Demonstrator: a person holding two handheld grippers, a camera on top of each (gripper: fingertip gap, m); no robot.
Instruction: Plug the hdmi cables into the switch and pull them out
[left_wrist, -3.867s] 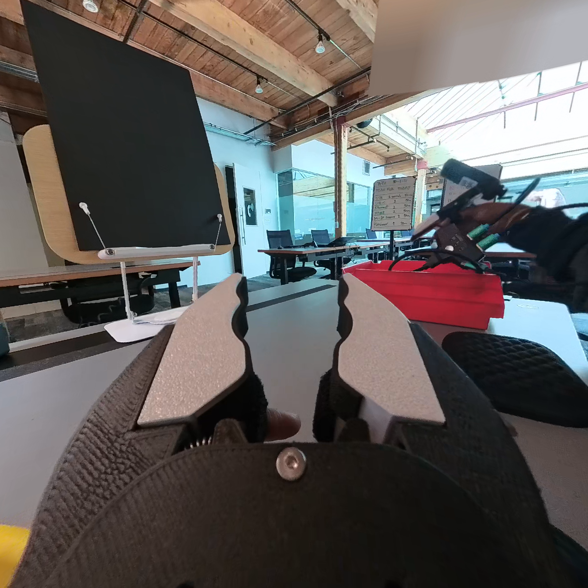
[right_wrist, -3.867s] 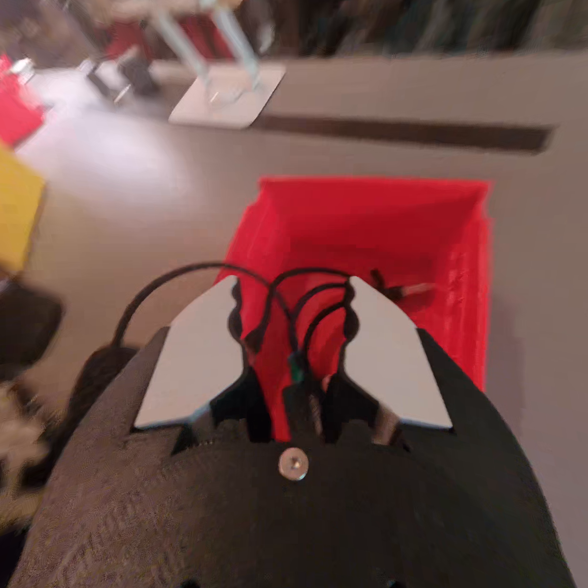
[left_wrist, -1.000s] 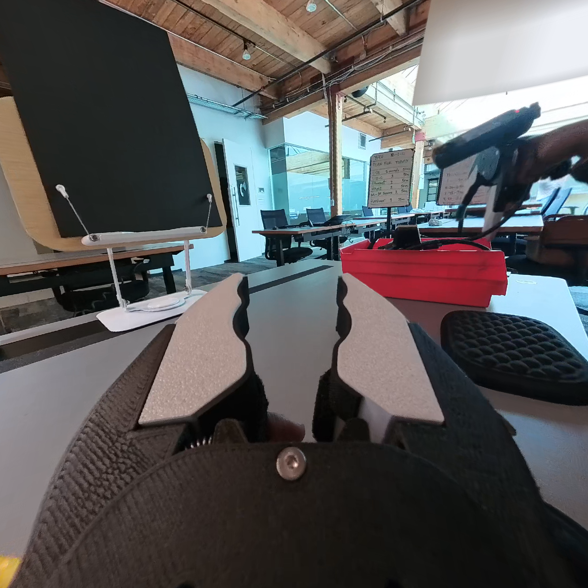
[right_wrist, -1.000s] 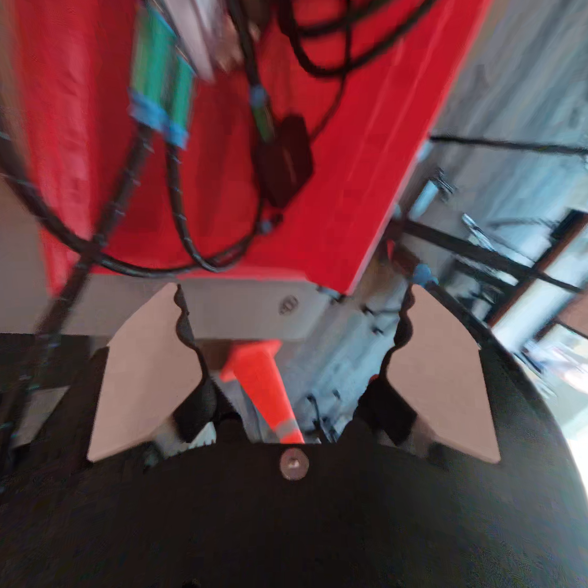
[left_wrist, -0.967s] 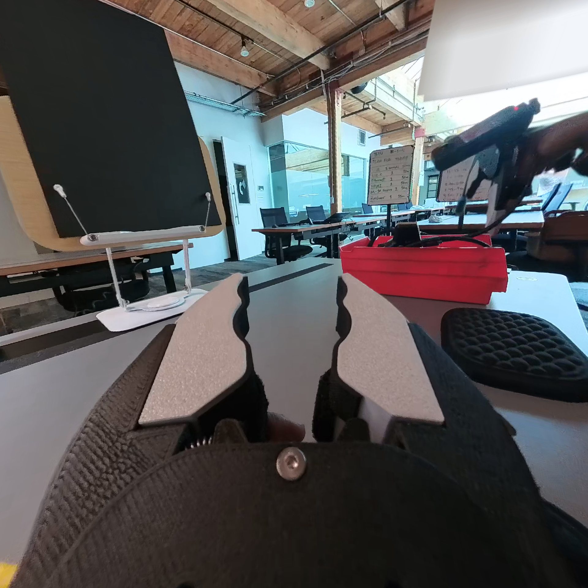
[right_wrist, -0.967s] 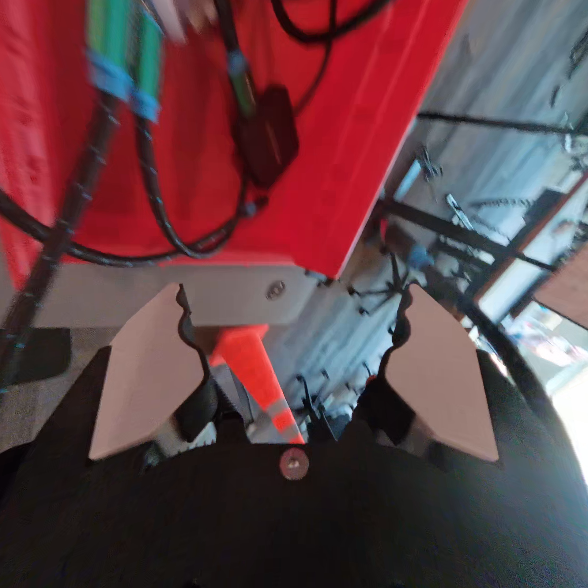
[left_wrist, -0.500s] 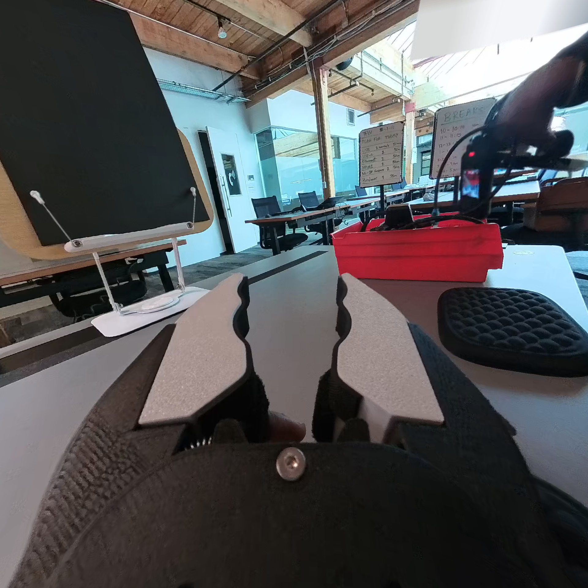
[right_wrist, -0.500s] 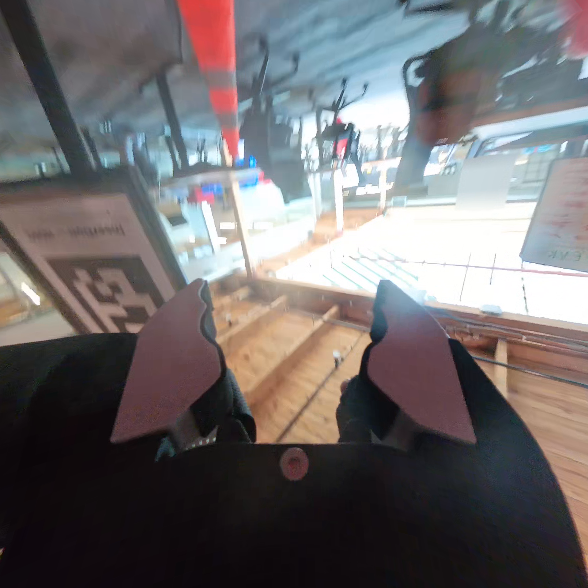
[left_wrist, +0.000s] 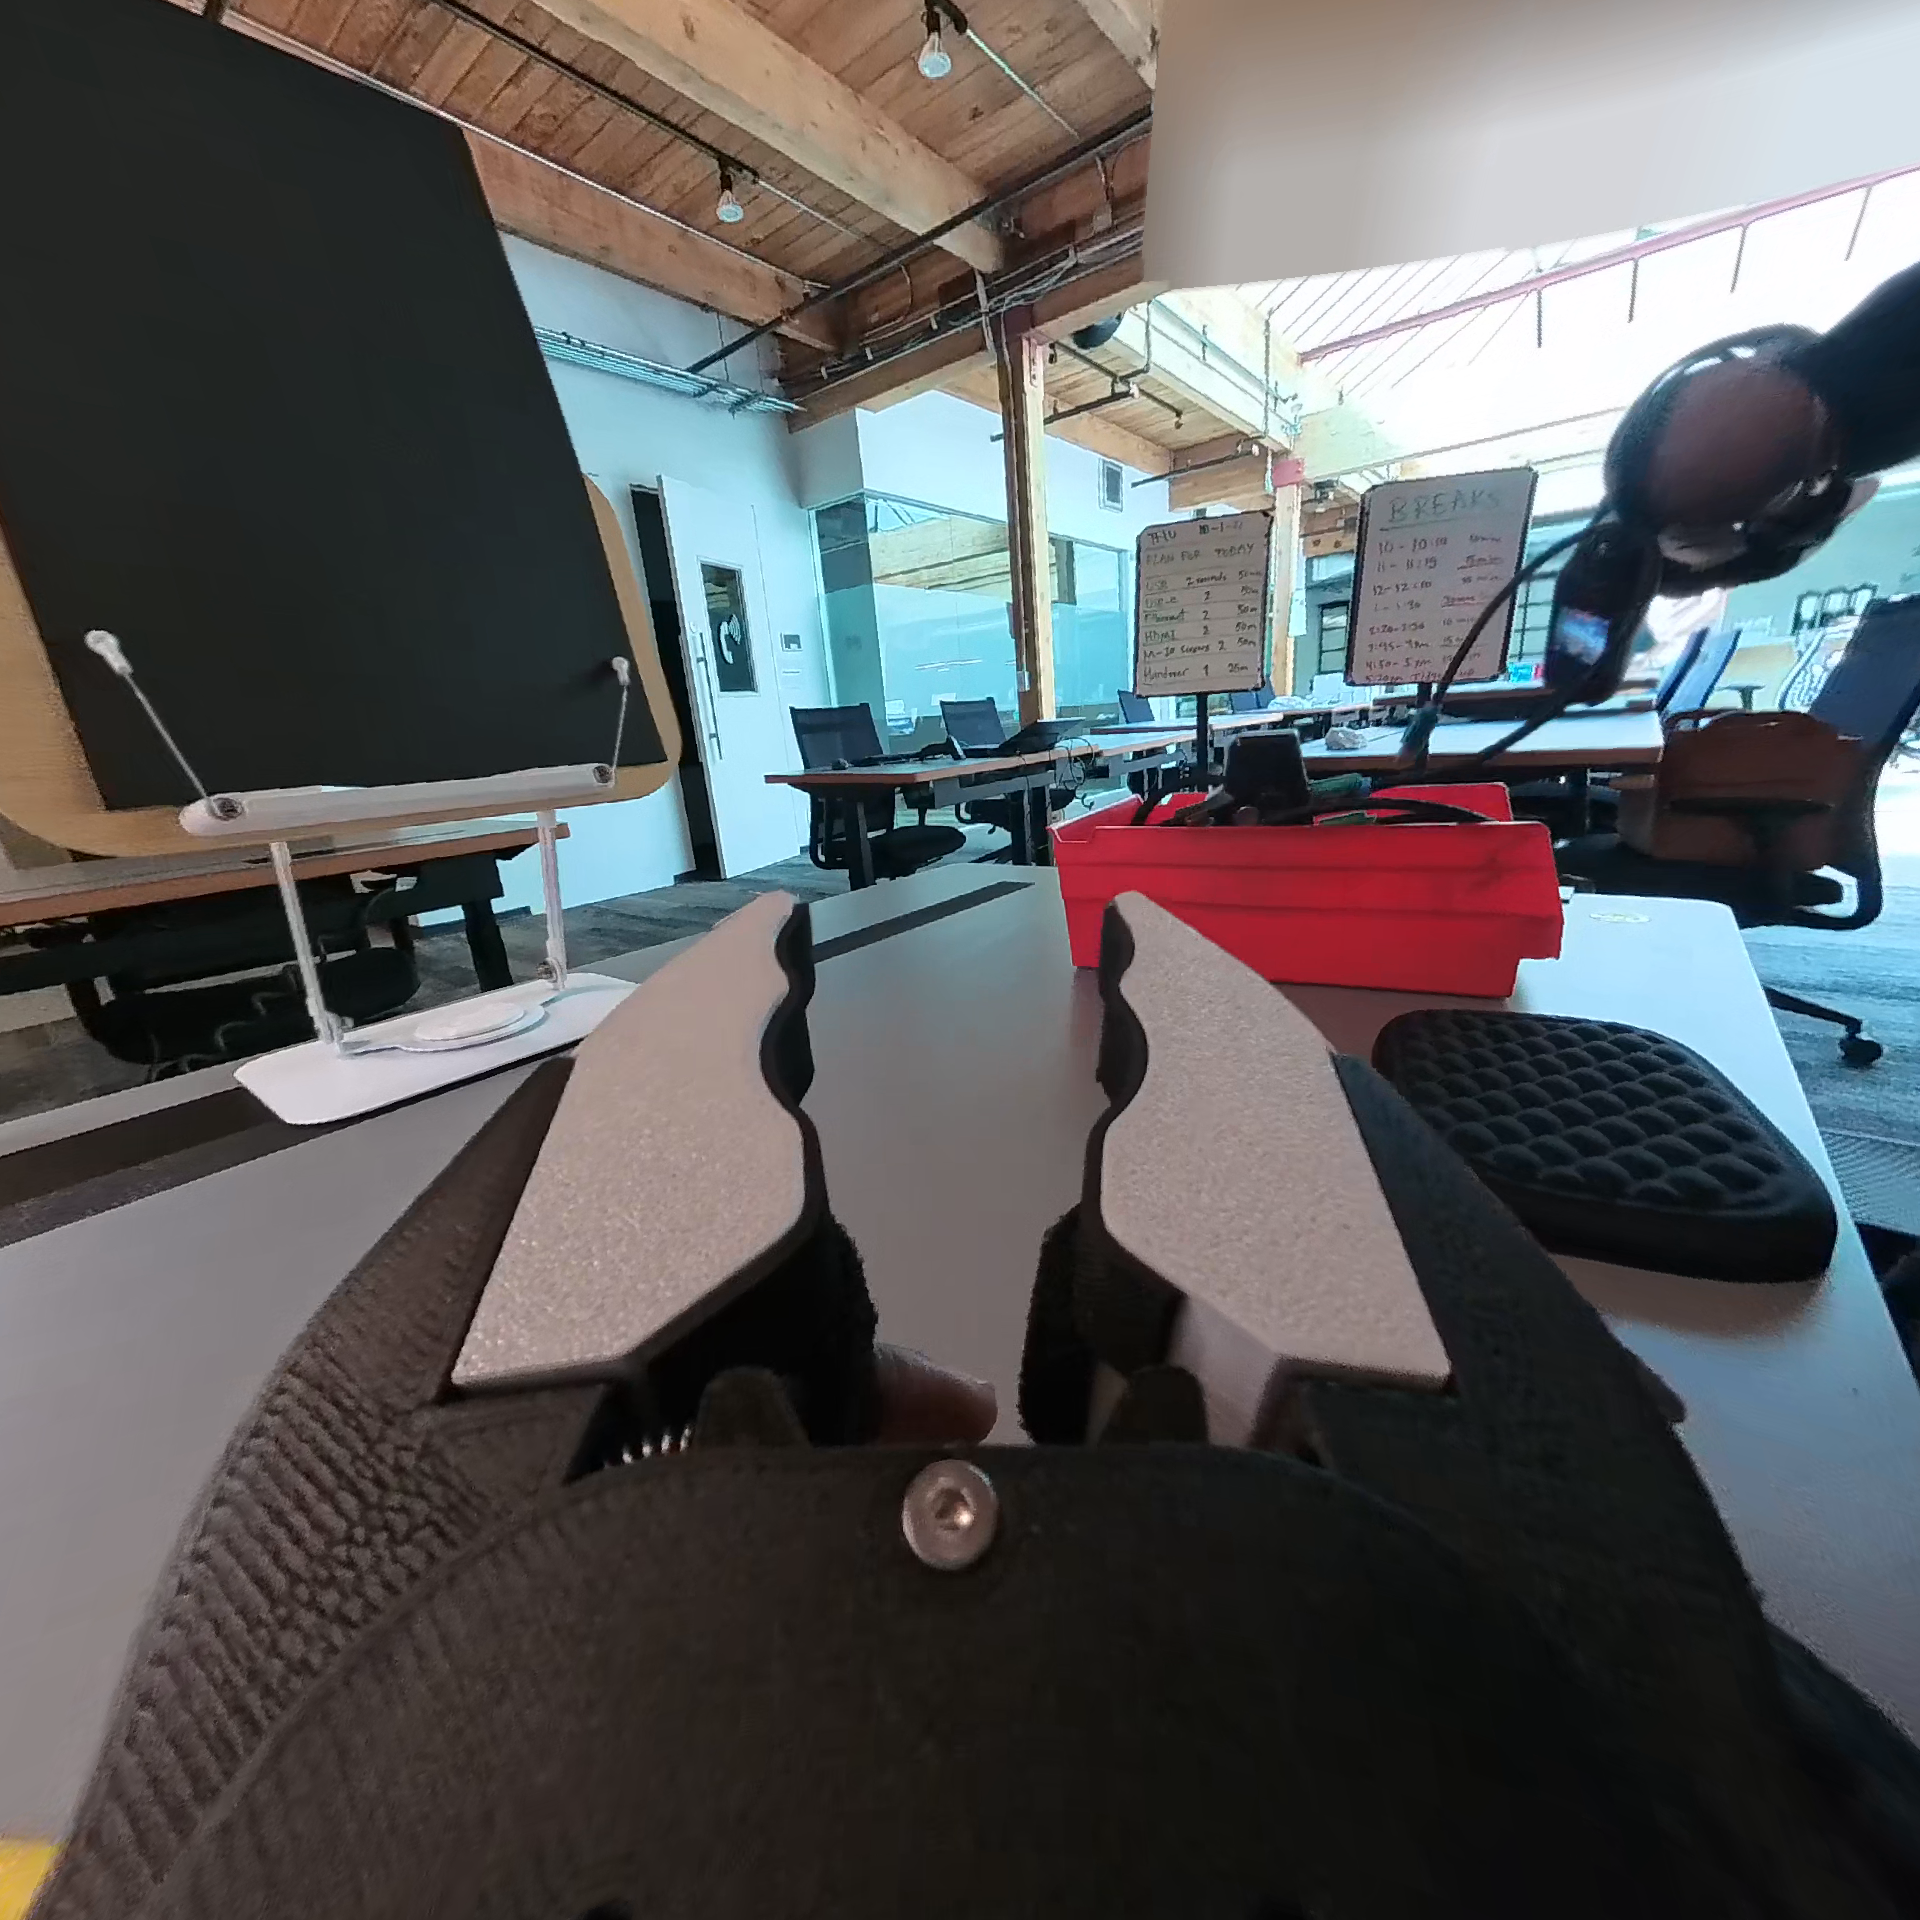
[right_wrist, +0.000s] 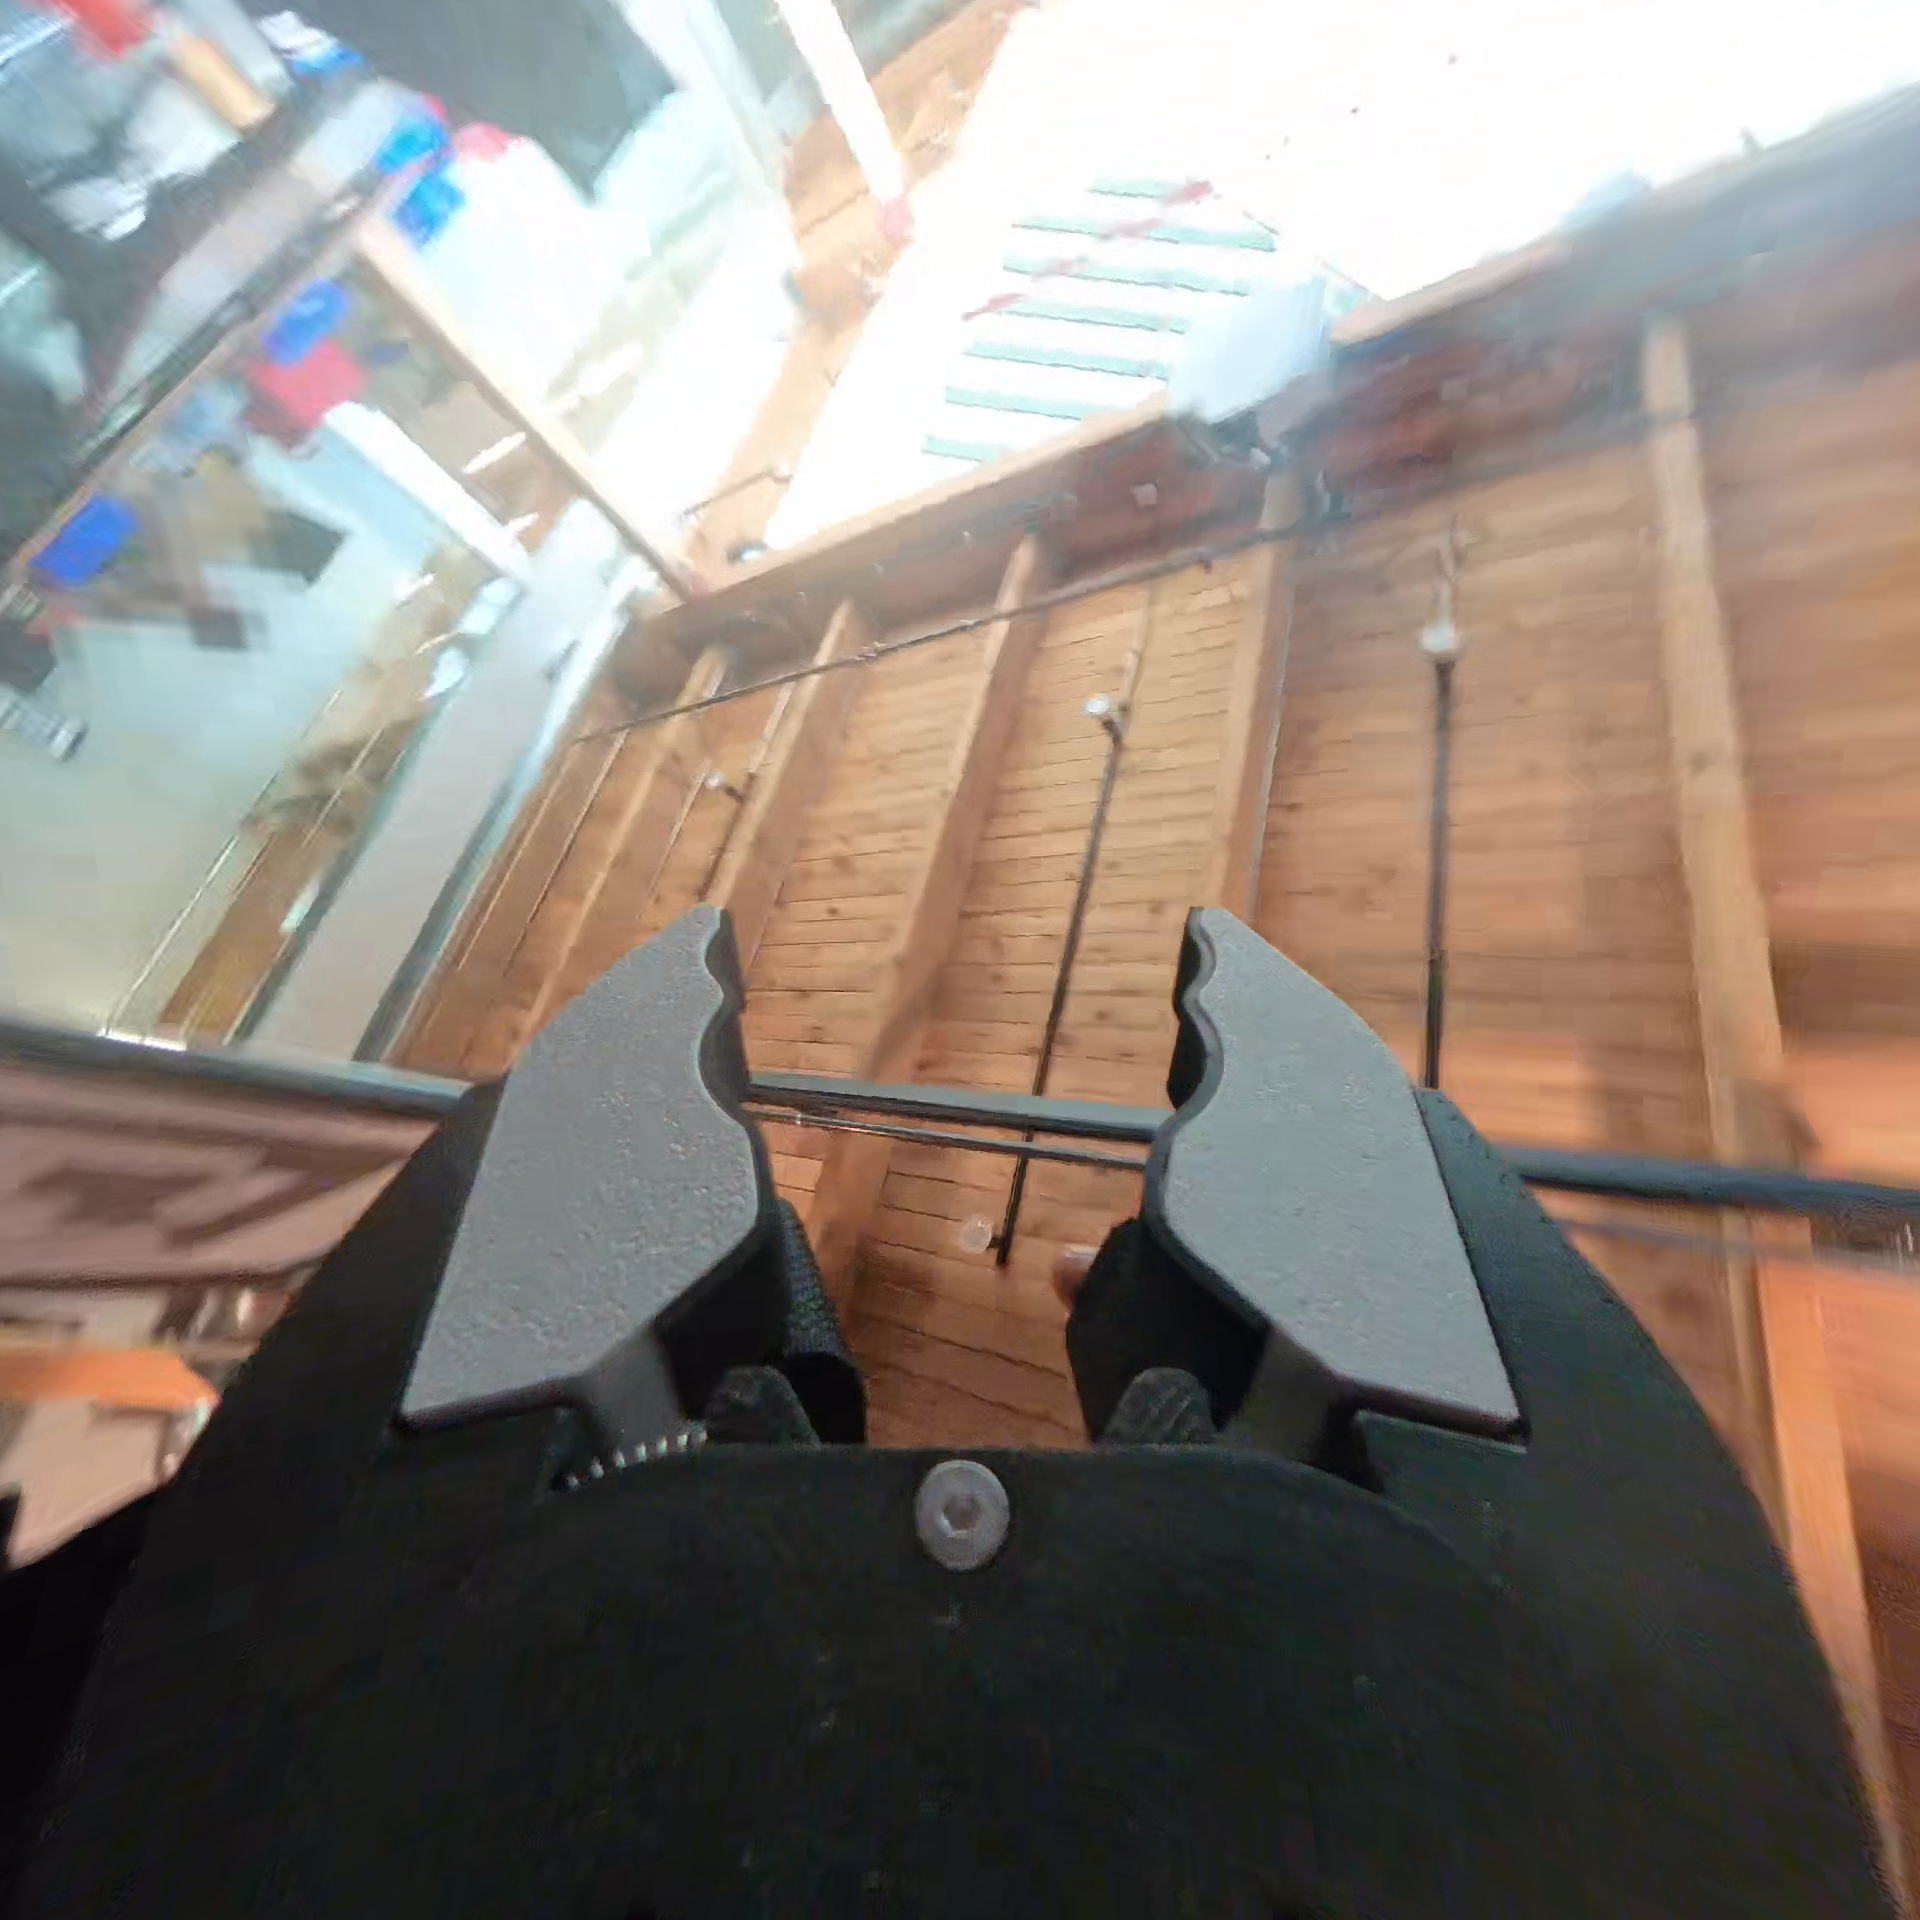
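**Both grippers empty, cables sitting in the red bin**

So in the left wrist view the left gripper (left_wrist: 948, 940) is low over the grey worktop (left_wrist: 935, 1039), jaws apart with nothing between them, just bare worktop showing through the gap. The red bin (left_wrist: 1299, 904) sits right of centre, a bit past the fingertips, and the black hdmi cables (left_wrist: 1351, 816) are piled in it with some green connector ends poking over the rim. A small black box (left_wrist: 1262, 774) sticks up out of the pile; probably the switch, but I can't tell for sure from here.

Lower right of the bin there's a black textured pad (left_wrist: 1590, 1132) lying flat on the worktop. At left, a black board on a white stand (left_wrist: 416, 1049).

Upper right of that same frame, the right gripper (left_wrist: 1714, 468) is up in the air, well above the bin, a black cable hanging from near it.

The right wrist view is blurry and aimed at the wooden ceiling (right_wrist: 1351, 831). Its jaws are spread wide, gripping nothing.
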